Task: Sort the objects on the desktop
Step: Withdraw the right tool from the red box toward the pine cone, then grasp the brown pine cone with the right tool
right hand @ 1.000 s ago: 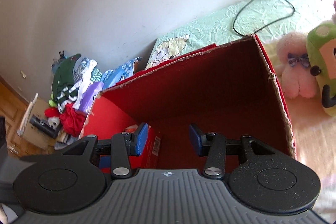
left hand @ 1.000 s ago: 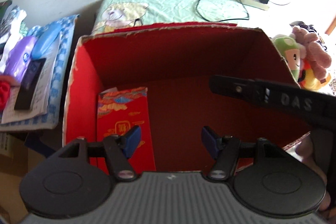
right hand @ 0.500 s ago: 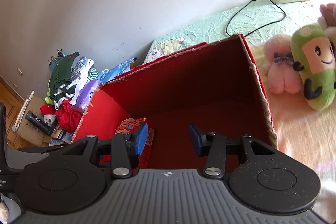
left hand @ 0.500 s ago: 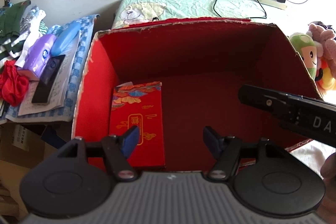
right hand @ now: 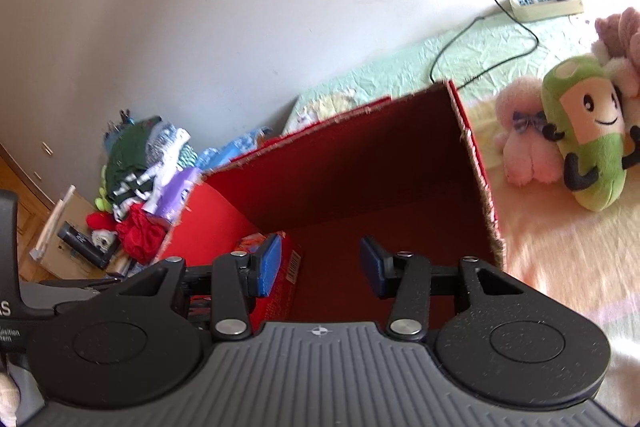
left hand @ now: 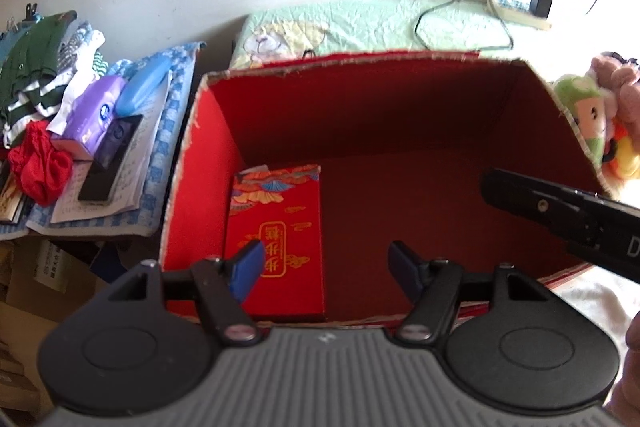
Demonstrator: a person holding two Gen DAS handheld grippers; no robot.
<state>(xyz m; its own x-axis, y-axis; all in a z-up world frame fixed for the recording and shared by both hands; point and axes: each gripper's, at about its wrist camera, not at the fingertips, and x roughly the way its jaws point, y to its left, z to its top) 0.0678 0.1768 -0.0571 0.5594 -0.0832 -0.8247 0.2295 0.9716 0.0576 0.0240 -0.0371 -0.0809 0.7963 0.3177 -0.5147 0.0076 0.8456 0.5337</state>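
Grippers first: we hold one in each hand, and both hang over a big red box. Our left gripper has its blue fingers wide apart, and nothing is between them. Our right gripper has its fingers spread apart too, and they hold nothing.

We see the box standing open at the top. Inside it, a flat red packet with gold letters and a bright flower pattern lies on the bottom, against the left wall. We see it in the right view too, low in the box behind the left finger. We see nothing else on the box floor.

Left of the box, we see a blue checked cloth with papers on it. On top lie a purple pack, a light blue case and a dark flat phone. Beside them is a pile of clothes, green, striped and red.

Right of the box, soft toys rest on a fluffy blanket: a green one with a smiling face and a pink one touching it. Behind the box, we see a green sheet, a black cable and a power strip by the wall.
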